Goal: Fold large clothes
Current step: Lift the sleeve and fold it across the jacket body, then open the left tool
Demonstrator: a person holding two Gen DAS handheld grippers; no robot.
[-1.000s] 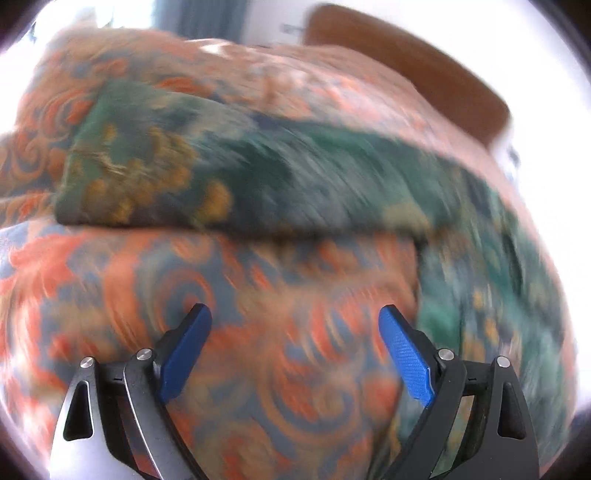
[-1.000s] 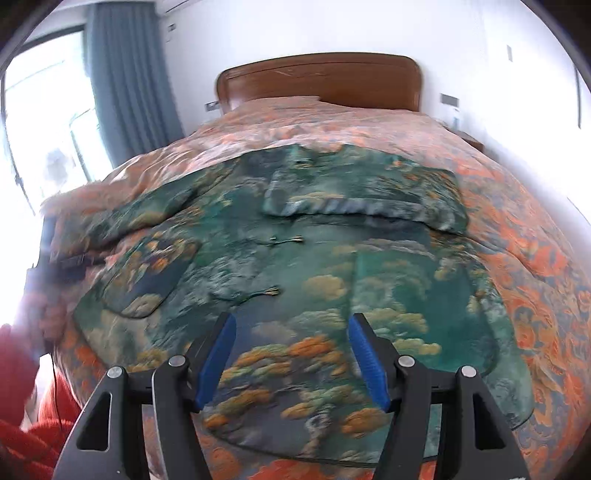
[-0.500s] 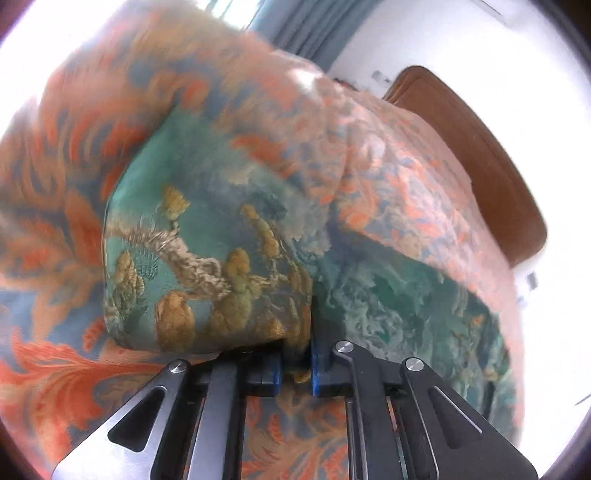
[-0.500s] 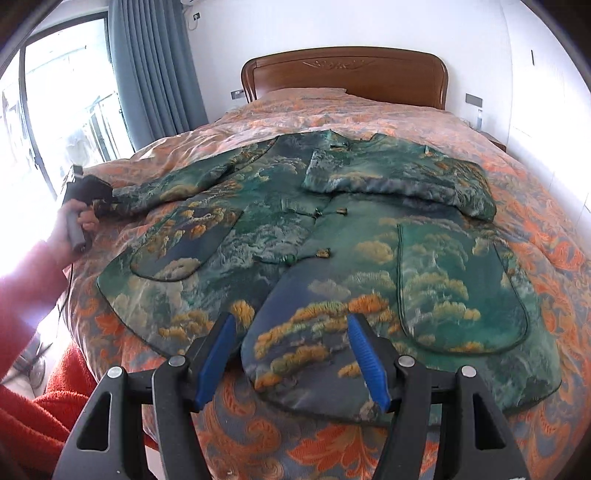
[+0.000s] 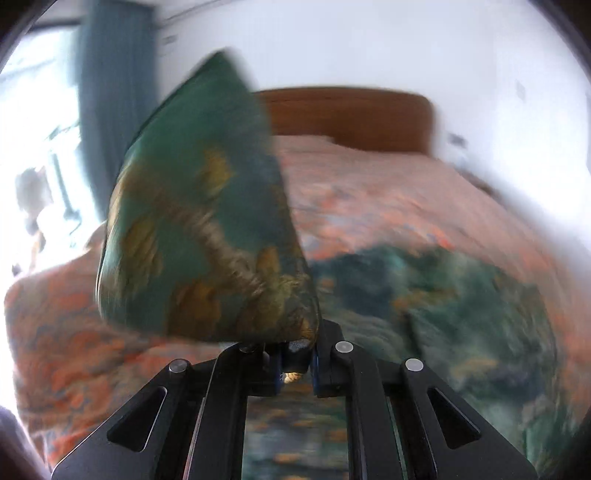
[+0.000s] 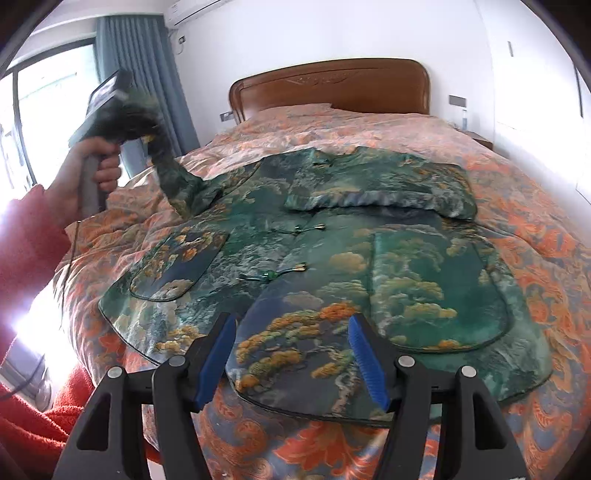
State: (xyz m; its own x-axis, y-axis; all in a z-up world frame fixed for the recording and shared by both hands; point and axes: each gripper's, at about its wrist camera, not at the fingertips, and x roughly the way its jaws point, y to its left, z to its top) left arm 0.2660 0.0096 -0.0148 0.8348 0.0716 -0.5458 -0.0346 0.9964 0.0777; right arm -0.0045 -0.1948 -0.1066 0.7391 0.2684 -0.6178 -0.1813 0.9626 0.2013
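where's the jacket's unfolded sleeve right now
In the right wrist view the sleeve is lifted off the bedspread at upper left, its cuff pinched in the left tool.

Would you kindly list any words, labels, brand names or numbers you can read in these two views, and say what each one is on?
None: no readable text in either view.
Jacket: woven pattern only, no label showing.
Headboard: a carving, no letters.
Air conditioner: any marking too small to read.

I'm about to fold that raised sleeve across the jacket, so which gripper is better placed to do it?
Left. The left gripper is shut on the sleeve cuff, lifted above the bed. The right gripper hangs open over the jacket hem, holding nothing.
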